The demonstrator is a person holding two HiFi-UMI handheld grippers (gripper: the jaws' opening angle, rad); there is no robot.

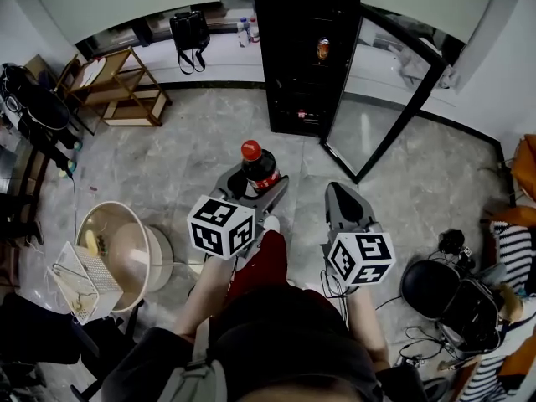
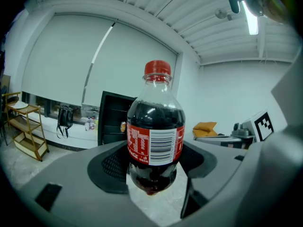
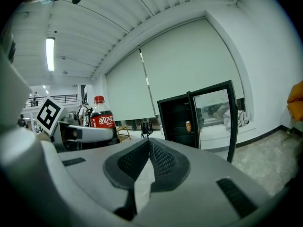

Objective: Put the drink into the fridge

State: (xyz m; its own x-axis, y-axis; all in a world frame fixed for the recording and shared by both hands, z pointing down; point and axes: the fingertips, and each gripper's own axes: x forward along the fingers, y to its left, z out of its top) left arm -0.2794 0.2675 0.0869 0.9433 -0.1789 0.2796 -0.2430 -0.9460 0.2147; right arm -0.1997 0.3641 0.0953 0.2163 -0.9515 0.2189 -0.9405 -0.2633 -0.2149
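A dark cola bottle [image 1: 259,167] with a red cap and red label stands upright between the jaws of my left gripper [image 1: 255,193], which is shut on its lower body. In the left gripper view the bottle [image 2: 155,135] fills the middle, and the gripper [image 2: 154,167] clamps it from both sides. My right gripper [image 1: 346,198] is shut with nothing in it, its pads touching at the tips [image 3: 148,148]. The black fridge [image 1: 306,53] stands ahead with its glass door [image 1: 394,99] swung open to the right. One can [image 1: 322,49] sits on an upper shelf.
A wooden shelf rack [image 1: 117,86] stands at the left wall, a black bag [image 1: 189,30] on the ledge behind. A round basin [image 1: 121,254] and wire basket [image 1: 75,281] lie at my left. Cables, a helmet [image 1: 429,287] and a person sit at the right.
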